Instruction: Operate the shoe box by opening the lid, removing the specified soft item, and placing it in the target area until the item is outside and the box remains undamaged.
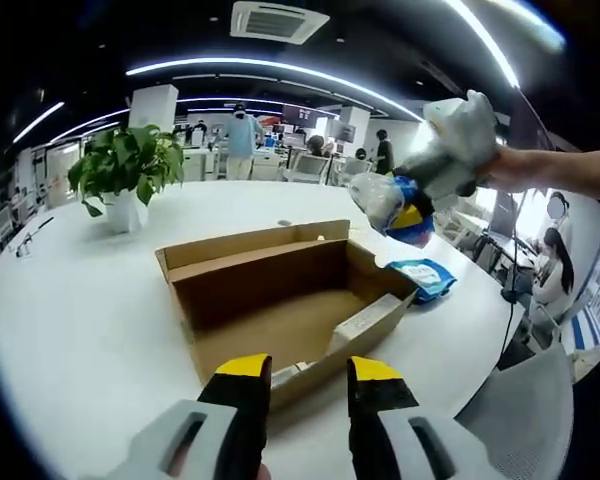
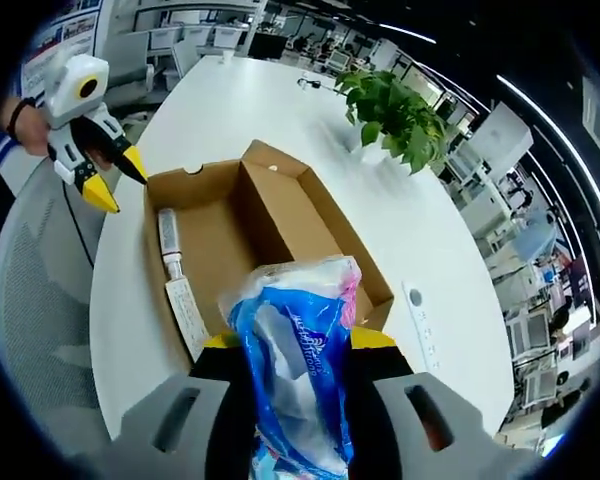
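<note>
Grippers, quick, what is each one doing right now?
Left tool: open, holding nothing, at the near edge of the cardboard box.
Right tool: closed on the blue and white soft pack, above the box.

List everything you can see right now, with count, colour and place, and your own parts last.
Cardboard box: one, brown, open, middle of the white table.
Soft packet: one, blue and white plastic, clamped in the right tool above the box.
Second packet: one, blue and white, lying on the table beside the box.
Flat strip: one, white, inside the box along one wall.
Potted plant: one, green leaves in a white pot, far side of the table.
Remote: one, white, on the table past the box.
Chair: one, grey mesh, at the table edge.
People: several, standing in the office background.
Left tool: yellow-tipped, open, near the box edge.
Right tool: yellow-tipped, holding the packet.
</note>
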Demonstrator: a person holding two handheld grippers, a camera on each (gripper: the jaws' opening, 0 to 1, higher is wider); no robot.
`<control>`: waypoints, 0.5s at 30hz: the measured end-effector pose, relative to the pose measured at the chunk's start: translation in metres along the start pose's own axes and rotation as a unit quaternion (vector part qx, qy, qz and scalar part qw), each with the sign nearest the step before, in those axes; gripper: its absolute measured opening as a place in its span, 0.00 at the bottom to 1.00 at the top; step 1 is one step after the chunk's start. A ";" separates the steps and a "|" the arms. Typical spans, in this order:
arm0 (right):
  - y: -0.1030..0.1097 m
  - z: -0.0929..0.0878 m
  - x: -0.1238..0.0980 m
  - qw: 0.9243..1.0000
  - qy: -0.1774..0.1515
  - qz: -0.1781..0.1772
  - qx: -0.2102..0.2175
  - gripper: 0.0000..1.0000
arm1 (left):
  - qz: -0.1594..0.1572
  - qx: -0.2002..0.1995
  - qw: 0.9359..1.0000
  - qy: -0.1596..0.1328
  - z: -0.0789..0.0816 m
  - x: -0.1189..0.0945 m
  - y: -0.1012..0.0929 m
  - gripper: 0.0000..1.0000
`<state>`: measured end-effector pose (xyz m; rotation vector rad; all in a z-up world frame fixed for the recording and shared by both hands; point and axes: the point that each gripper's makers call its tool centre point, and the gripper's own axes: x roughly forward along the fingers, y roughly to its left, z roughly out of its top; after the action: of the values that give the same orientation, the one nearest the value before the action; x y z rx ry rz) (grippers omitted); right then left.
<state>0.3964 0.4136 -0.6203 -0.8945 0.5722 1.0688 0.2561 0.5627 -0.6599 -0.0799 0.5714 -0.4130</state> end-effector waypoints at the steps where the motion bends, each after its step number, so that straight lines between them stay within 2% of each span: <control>1: 0.000 -0.004 -0.002 1.000 0.002 0.000 0.003 0.29 | 0.000 0.001 1.000 0.000 0.000 0.001 0.000 0.30; 11: 0.000 -0.037 -0.021 1.000 0.016 -0.011 0.012 0.29 | -0.001 0.012 1.000 0.002 0.005 0.003 -0.011 0.30; 15: -0.001 -0.057 -0.029 0.999 0.023 -0.014 0.018 0.29 | 0.000 0.017 1.000 0.003 0.008 0.004 -0.015 0.30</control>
<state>0.3870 0.3508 -0.6278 -0.8948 0.6147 1.0117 0.2582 0.5468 -0.6530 -0.0455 0.5691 -0.4225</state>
